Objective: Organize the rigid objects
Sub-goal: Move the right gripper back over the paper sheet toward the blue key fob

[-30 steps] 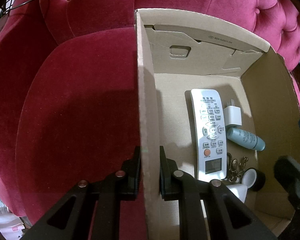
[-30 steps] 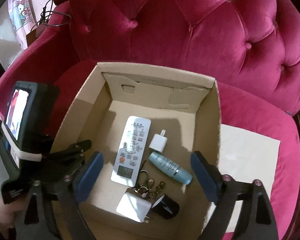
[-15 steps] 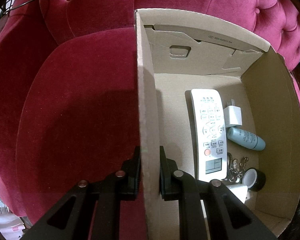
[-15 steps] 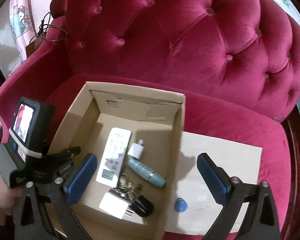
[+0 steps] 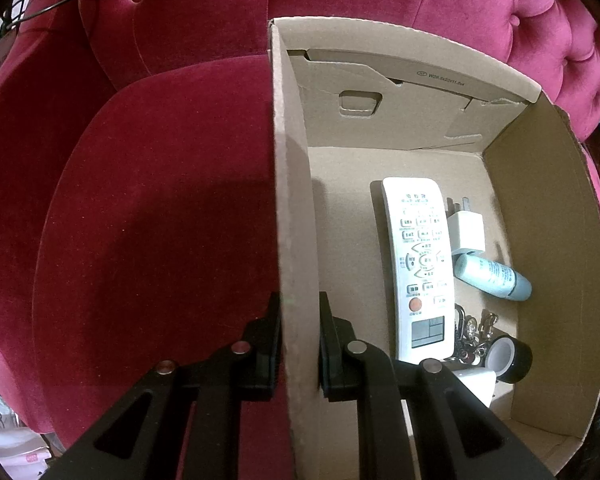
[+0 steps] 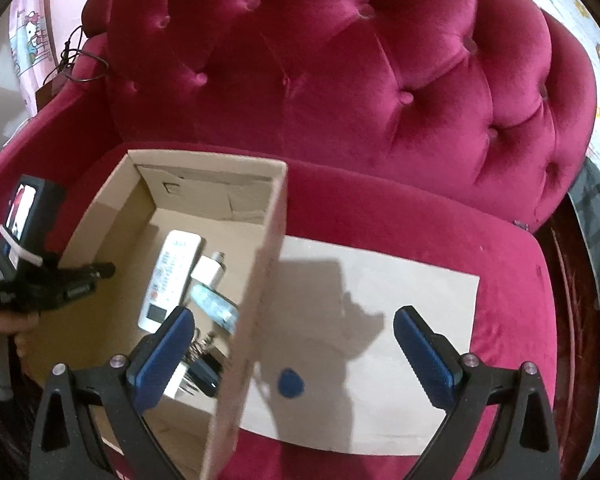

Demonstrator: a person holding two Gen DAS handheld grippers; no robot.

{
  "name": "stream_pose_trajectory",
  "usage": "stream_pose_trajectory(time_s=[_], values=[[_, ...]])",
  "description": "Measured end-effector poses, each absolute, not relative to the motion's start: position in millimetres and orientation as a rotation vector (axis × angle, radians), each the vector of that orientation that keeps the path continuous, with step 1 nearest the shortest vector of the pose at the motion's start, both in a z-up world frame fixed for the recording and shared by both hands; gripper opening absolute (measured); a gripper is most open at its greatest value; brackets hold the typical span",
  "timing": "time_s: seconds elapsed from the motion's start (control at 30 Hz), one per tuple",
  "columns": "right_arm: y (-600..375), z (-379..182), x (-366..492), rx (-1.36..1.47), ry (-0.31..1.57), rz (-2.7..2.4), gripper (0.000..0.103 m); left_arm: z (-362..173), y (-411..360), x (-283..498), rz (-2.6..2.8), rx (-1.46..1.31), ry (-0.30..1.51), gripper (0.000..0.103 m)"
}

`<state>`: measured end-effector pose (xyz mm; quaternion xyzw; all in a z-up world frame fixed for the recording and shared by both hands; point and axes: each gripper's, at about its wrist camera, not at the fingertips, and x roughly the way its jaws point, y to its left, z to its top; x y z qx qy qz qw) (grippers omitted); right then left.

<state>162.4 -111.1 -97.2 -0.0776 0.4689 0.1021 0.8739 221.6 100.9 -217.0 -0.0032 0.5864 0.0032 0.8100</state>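
A cardboard box (image 5: 296, 184) stands on a red velvet sofa seat. My left gripper (image 5: 299, 332) is shut on the box's left wall. Inside lie a white remote (image 5: 420, 264), a white charger (image 5: 466, 234), a teal tube (image 5: 494, 276), keys (image 5: 474, 330), a black tape roll (image 5: 510, 354) and a white adapter (image 5: 476, 384). In the right wrist view the box (image 6: 260, 280) is at the left. My right gripper (image 6: 294, 356) is open and empty above a small blue fob (image 6: 290, 383) on a flat cardboard sheet (image 6: 380, 320).
The tufted sofa backrest (image 6: 340, 80) rises behind the box. The left armrest (image 5: 28, 128) is beside the box. A cable (image 6: 80, 64) hangs over the sofa's left corner. Grey cloth (image 6: 596, 216) lies past the sofa's right side.
My right gripper has moved up and to the right, from over the box to over the cardboard sheet with the blue fob. My left gripper has stayed clamped on the box wall.
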Motion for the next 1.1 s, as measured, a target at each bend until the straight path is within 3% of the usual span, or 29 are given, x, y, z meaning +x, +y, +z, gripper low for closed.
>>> stream_pose_trajectory(time_s=[0.67,1.1], values=[[-182,-163,139,-0.117,1.019,0.192,0.102,-219,92,220,0.016,0.015,1.251,0.016],[-170,-198,148,-0.232,1.094,0.333,0.102,-220,82,219,0.023,0.036,1.251,0.016]])
